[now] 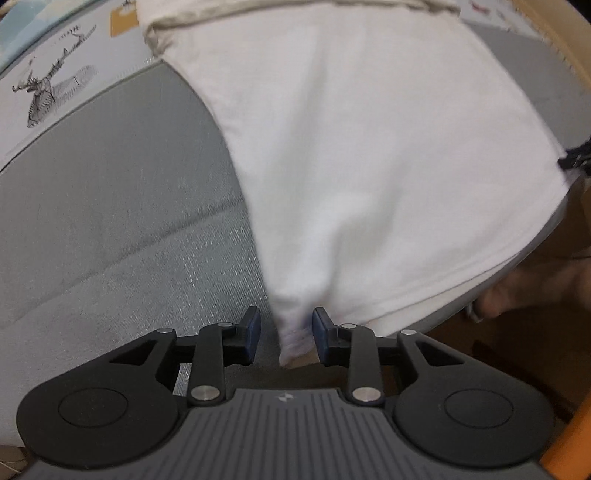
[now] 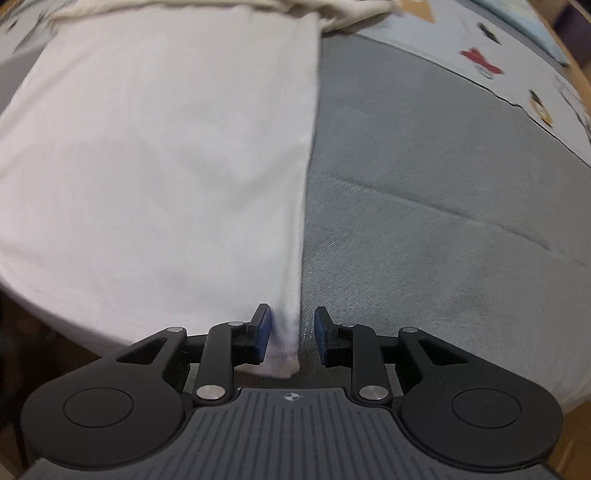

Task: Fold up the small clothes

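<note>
Both grippers point down, the left gripper (image 1: 283, 334) and the right gripper (image 2: 291, 332) each with blue-padded jaws parted, a gap showing between the pads, and black linkage arms splayed symmetrically outward.

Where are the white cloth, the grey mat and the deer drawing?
white cloth (image 1: 369, 166), left wrist view, middle of the fabric.
grey mat (image 2: 424, 184), right wrist view, bare part right of the cloth.
deer drawing (image 1: 40, 96), left wrist view, the deer's body.

Bare grey cushion (image 1: 110, 206) lies free left of the white cloth (image 1: 369, 166) in the left view, and right of it in the right view. A cream bundle (image 2: 221, 9) blocks the far edge.
</note>
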`<state>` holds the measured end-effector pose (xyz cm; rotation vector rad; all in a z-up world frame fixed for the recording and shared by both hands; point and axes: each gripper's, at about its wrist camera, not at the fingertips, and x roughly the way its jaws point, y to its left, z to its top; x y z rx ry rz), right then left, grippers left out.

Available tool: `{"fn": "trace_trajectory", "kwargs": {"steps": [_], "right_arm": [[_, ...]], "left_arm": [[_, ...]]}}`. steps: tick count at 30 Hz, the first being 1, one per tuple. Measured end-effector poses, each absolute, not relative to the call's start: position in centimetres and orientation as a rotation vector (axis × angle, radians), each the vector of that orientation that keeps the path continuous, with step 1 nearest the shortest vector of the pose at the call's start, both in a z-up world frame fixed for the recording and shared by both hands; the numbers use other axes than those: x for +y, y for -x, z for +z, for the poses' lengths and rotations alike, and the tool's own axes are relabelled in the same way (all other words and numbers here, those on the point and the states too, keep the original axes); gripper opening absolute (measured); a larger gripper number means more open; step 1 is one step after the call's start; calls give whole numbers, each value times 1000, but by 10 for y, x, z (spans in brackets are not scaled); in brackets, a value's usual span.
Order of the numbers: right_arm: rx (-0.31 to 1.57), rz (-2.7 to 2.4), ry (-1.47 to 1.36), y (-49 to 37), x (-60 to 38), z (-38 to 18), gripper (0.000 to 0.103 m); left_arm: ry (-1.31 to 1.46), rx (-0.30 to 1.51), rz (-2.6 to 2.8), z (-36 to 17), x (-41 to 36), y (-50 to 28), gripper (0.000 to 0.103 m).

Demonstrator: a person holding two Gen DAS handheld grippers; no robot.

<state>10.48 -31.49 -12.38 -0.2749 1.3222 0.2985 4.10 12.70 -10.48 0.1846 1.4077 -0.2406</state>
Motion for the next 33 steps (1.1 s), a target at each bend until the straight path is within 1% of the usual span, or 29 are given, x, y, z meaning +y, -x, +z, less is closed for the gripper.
{"fn": "trace_trajectory", "kwargs": {"steps": [1,2,3,6,10,16,17,20,21,22,23,27,33], "right_arm": [[1320,306,281,-105,-313,-124,21],[1324,322,269,-106,-314,-125,11],[1328,335,254,-106,-314,-124,7],[1309,361,277,-101,-311,-120,5],[1294,391,287,-94,-315,-112,4],[1363,391,307,-88,-327,-118,4],[1362,384,304,-88,-329,-118,4],[1280,371,297,-88,-328,-108,7],[1225,361,301,-89,-327,-102,11],[1179,353,298,-91,-326,-96,20],[1147,349,278,-93,-326,-92,26],[1109,327,194,-104,-325,-92,27],[1010,321,150,-117,-306,-88,27]], "left_arm": [[-197,1415,-244,-107,126,-42,34],[-212,1416,-246,-109,126,-42,26],[-217,1417,-263,-109,125,-41,6],[-244,1389,-336,-103,119,-33,4],[-234,1393,-337,-99,128,-24,4],[-266,1411,-414,-97,126,-19,5],[-260,1393,-421,-94,127,-19,8],[-202,1299,-372,-77,132,-28,11],[-180,1272,-355,-73,135,-32,14],[-155,1244,-335,-68,136,-36,15],[-132,1215,-317,-65,137,-41,15],[-126,1105,-250,-58,118,-59,20],[-111,894,-188,-46,80,-88,22]]}}
